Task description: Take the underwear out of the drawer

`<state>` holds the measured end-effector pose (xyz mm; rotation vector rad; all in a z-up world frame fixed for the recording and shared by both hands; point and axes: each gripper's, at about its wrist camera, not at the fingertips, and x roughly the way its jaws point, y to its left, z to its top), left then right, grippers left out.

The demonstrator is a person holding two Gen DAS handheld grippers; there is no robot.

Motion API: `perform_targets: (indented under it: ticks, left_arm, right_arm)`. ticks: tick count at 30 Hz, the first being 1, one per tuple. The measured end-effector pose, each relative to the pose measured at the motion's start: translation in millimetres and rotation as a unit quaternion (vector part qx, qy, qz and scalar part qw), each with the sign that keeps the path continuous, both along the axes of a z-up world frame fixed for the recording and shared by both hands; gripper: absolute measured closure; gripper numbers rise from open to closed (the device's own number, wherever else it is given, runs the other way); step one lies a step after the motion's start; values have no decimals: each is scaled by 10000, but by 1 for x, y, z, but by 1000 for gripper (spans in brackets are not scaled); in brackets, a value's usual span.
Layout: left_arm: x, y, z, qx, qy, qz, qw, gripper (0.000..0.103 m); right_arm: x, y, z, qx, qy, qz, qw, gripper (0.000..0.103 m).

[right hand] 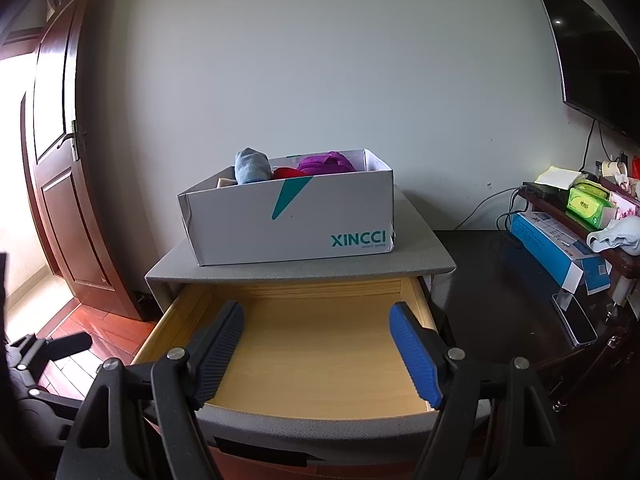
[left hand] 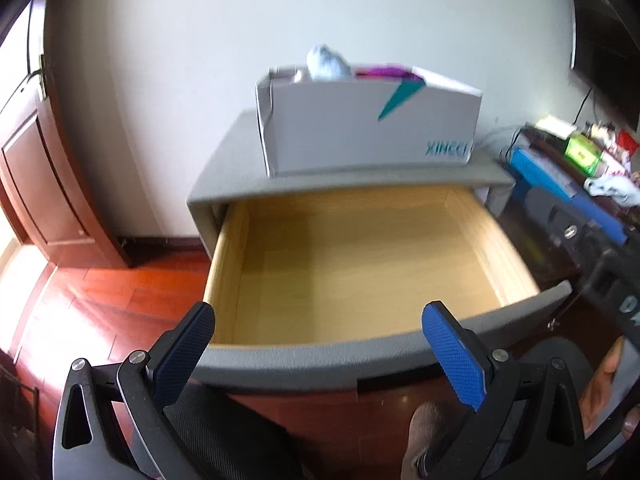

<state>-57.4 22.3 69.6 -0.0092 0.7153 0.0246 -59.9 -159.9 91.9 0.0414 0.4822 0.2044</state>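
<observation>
With the drawer point(right hand: 304, 344) pulled out and bare, both hand-held grippers, left point(left hand: 320, 354) and right point(right hand: 316, 350), hang released, the underwear point(right hand: 251, 166) apparently already boxed point(right hand: 288, 224).

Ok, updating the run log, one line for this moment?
drawer: open, nothing visible inside | box: rolled garments | left gripper: open | right gripper: open

We look down our right gripper point(right hand: 316, 354), fingers spread wide with nothing between them, over the open drawer point(right hand: 320, 412) at 6 o'clock; its wooden floor shows bare. On the grey cabinet point(right hand: 416, 256) above sits a white box point(right hand: 292, 224), holding rolled blue, red and purple clothes point(right hand: 326, 164). At 9 o'clock stands a door point(right hand: 68, 208), at 8 o'clock the left gripper point(right hand: 48, 350), at 2 o'clock a TV point(right hand: 592, 52), at 3 o'clock a cluttered shelf point(right hand: 624, 260).
</observation>
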Motion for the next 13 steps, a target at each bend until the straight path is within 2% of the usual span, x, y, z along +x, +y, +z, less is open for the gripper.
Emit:
perform_targets:
  ticks: [5,11,13]
  left_arm:
    - [-3,-1,7,-40,-156,-75,9998,0]
    - [1,-1,6,-62,-11,-19,10000,0]
    - [2,2,4,-212,94,-5,9997,0]
  right_arm:
    - [-2,1,0,18,-1,30,10000,26]
    - [-3,2,0,0,13,49,10000,26]
    - [-4,1,0,9,34,39,10000,26]
